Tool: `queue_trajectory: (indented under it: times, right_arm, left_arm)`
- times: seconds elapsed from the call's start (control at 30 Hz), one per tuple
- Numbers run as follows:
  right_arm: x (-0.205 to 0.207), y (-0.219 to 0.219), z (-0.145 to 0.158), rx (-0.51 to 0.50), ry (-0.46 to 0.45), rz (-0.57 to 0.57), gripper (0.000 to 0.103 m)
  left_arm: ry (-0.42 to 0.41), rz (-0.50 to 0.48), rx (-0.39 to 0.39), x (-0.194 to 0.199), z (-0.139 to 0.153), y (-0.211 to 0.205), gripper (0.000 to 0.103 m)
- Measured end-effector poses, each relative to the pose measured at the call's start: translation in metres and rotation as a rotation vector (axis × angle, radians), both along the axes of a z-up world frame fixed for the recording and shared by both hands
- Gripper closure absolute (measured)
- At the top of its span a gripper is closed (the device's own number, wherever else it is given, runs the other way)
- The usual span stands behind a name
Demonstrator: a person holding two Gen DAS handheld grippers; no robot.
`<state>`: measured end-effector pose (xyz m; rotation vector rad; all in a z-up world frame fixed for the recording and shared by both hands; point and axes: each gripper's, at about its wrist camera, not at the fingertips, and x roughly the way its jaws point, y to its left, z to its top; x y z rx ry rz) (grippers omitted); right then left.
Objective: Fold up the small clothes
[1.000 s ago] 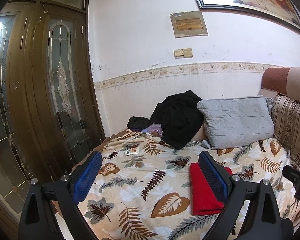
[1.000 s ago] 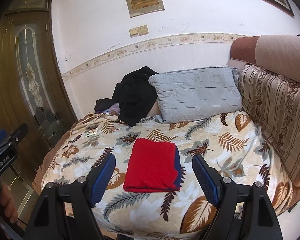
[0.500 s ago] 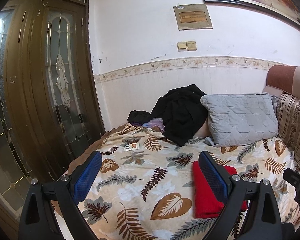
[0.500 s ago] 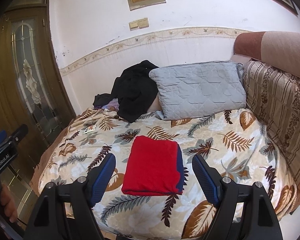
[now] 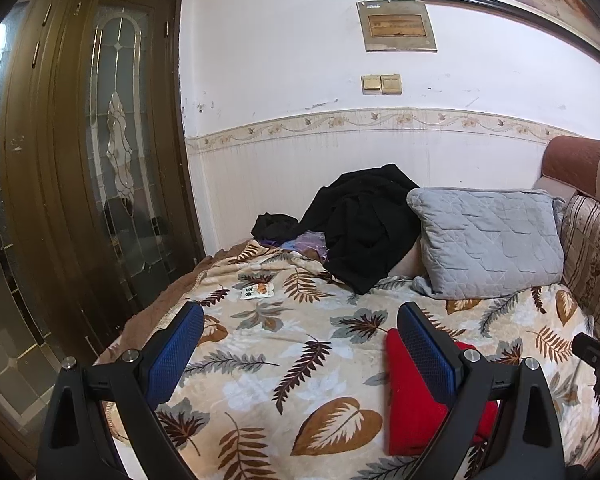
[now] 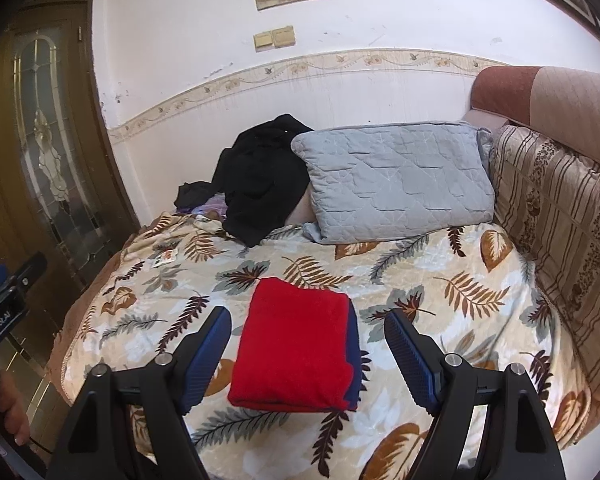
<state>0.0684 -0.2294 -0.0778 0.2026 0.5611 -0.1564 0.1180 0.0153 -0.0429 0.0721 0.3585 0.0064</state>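
A red garment with a blue edge (image 6: 296, 346) lies folded flat in a neat rectangle on the leaf-print blanket (image 6: 440, 280). My right gripper (image 6: 308, 344) is open and empty, held above the bed's front edge with the folded garment between its fingers' line of sight. My left gripper (image 5: 300, 340) is open and empty, to the left of the garment (image 5: 412, 412), whose right part is hidden behind its right finger (image 5: 428, 352).
A grey pillow (image 6: 396, 180) and a heap of black clothes (image 6: 260, 180) lie at the back against the wall. A striped sofa back (image 6: 560, 220) stands at the right. A wooden glass door (image 5: 80, 180) is at the left. A small card (image 5: 257, 291) lies on the blanket.
Both grippers have drawn back and up a little from the bed; the red garment stays folded in place. Both stay open.
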Motion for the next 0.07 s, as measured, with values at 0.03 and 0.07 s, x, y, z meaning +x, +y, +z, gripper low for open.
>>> queue_trajectory:
  times: [0.03, 0.07]
  right_arm:
    - [0.0038, -0.0028, -0.0015, 0.0, 0.003, -0.006, 0.021]
    - [0.009, -0.0074, -0.0036, 0.0, 0.006, -0.016, 0.021]
  left_arm:
    - [0.003, 0.007, 0.001, 0.0041, -0.0024, -0.0006, 0.006]
    - [0.007, 0.017, 0.0, 0.0088, -0.0049, -0.0011, 0.006]
